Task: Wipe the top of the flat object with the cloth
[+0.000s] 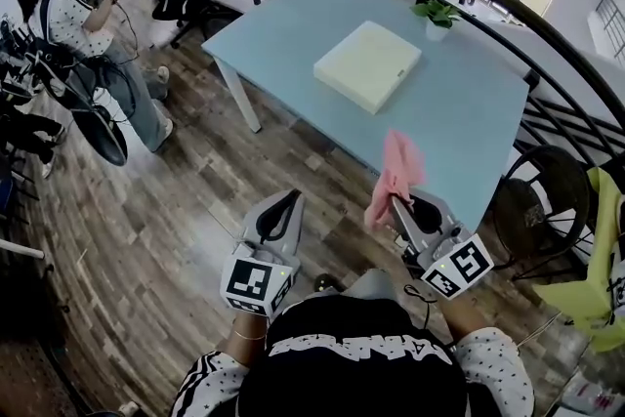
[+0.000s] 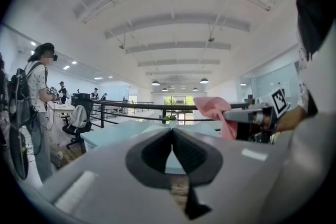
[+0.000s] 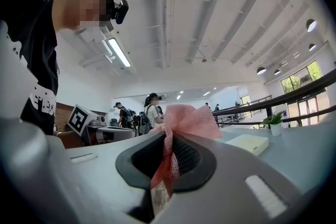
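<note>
Head view, with both gripper views. We see the right gripper [image 1: 395,200] clamped on a pink cloth [image 1: 397,173]; in its own view the cloth [image 3: 184,120] is pinched between the jaws and bunches above their tips. The left gripper [image 1: 291,198] has its jaws together with nothing between them, as its own view shows at the tips [image 2: 172,131]. Both grippers are held over the wooden floor [image 1: 176,210], just short of the near edge of the light blue table [image 1: 469,122]. The flat object [image 1: 368,64] (a pale cream square slab) lies on the table top, well apart from the cloth; a small potted plant [image 1: 437,15] in a white pot stands beyond it, near the dark railing [image 1: 547,34]. Each gripper carries a cube with black-and-white square markers [image 1: 459,267]; these bear patterns, not words. White lettering runs across the holder's black shirt [image 1: 352,347], but we cannot read it. A second person [image 1: 68,15] stands at far left.
</note>
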`<control>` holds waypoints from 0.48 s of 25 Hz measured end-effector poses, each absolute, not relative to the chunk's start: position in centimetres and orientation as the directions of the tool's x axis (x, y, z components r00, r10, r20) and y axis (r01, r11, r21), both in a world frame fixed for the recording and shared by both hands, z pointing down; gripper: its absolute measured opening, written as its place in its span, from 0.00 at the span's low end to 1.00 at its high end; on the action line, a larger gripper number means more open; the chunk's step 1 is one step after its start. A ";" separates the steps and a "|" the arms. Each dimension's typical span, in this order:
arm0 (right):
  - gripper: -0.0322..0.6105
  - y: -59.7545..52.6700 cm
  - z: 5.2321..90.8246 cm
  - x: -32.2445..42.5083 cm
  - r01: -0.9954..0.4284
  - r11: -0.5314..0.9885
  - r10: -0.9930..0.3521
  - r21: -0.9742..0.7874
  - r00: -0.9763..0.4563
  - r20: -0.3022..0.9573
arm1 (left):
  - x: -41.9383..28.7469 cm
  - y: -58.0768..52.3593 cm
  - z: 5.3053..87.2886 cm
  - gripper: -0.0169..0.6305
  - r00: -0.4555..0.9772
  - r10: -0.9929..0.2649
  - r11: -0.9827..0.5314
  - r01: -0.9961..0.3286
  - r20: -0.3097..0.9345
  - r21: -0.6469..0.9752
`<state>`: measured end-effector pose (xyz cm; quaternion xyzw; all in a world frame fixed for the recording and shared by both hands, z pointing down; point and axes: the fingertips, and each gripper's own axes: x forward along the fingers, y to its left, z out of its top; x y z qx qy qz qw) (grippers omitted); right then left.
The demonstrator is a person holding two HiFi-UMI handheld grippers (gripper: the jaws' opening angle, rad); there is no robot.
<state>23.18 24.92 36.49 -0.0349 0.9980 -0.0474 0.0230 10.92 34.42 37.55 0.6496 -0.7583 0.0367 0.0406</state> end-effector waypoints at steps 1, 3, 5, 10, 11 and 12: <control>0.09 24.9 36.5 22.7 -0.068 0.993 -0.072 -0.093 -0.997 -0.041 | 10.5 34.5 37.6 0.03 -0.155 -0.982 0.156 -0.988 0.109 0.000; 0.09 24.4 36.3 21.7 -0.068 0.994 -0.072 -0.088 -0.996 -0.044 | 9.5 34.3 37.6 0.03 -0.162 -0.981 0.163 -0.987 0.107 0.003; 0.09 24.0 36.2 20.6 -0.062 0.995 -0.066 -0.084 -0.997 -0.044 | 8.5 33.9 37.6 0.03 -0.165 -0.981 0.167 -0.986 0.105 0.011; 0.09 21.2 37.1 18.0 -0.088 0.992 -0.092 -0.092 -0.995 -0.041 | 5.8 31.8 38.2 0.03 -0.156 -0.982 0.158 -0.987 0.108 0.008; 0.09 20.3 37.2 17.4 -0.096 0.991 -0.101 -0.096 -0.994 -0.047 | 5.1 31.2 38.2 0.03 -0.156 -0.982 0.158 -0.987 0.107 0.003; 0.09 19.5 37.3 16.8 -0.103 0.990 -0.109 -0.097 -0.993 -0.053 | 4.3 30.7 38.1 0.03 -0.156 -0.982 0.157 -0.988 0.107 -0.004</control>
